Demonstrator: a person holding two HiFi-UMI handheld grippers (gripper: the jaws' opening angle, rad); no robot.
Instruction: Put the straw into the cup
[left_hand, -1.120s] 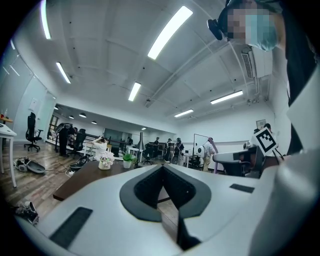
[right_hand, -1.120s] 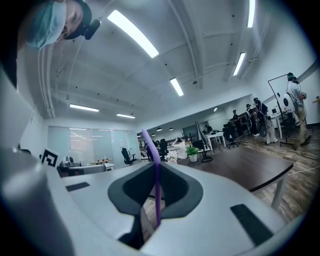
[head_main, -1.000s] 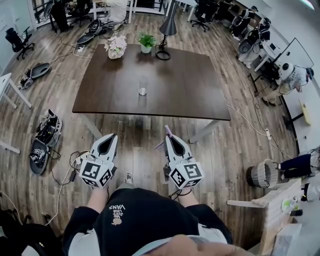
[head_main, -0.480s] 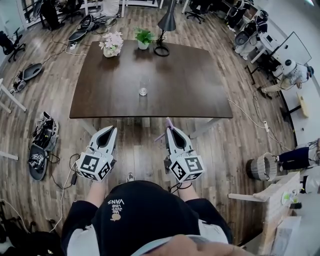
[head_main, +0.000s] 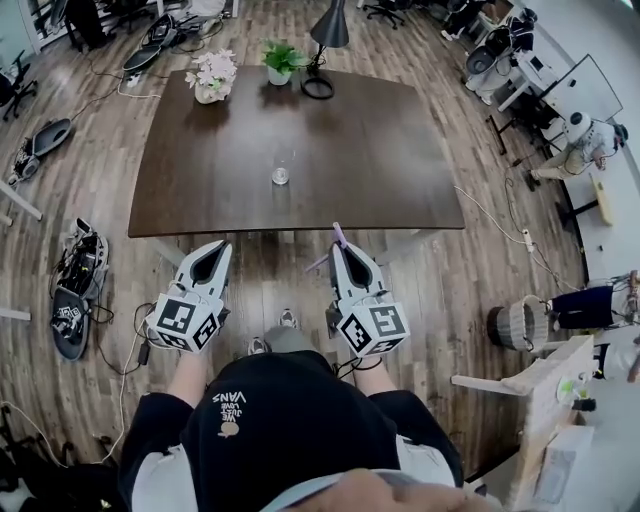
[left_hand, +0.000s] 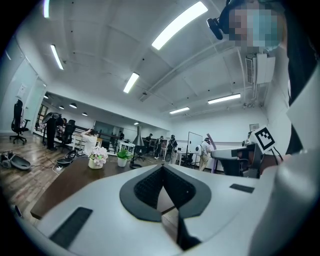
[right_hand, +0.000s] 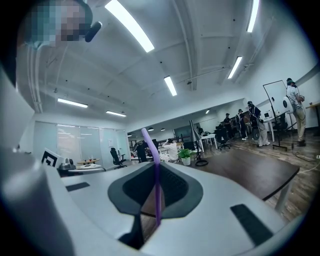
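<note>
The person wore a black shirt with a small pale logo. Beyond the shirt were grey shoes. The left gripper and right gripper were white wedges with dark throats, each bearing a cube of black-and-white square markers.

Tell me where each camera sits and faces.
Head view: on the head, looking steeply down at table, cup, left gripper, right gripper, arms, torso.
Left gripper view: on the left gripper, level along its shut jaws toward flowers.
Right gripper view: on the right gripper, along jaws pinching the purple straw.
Shared: both gripper views show the potted plant.
</note>
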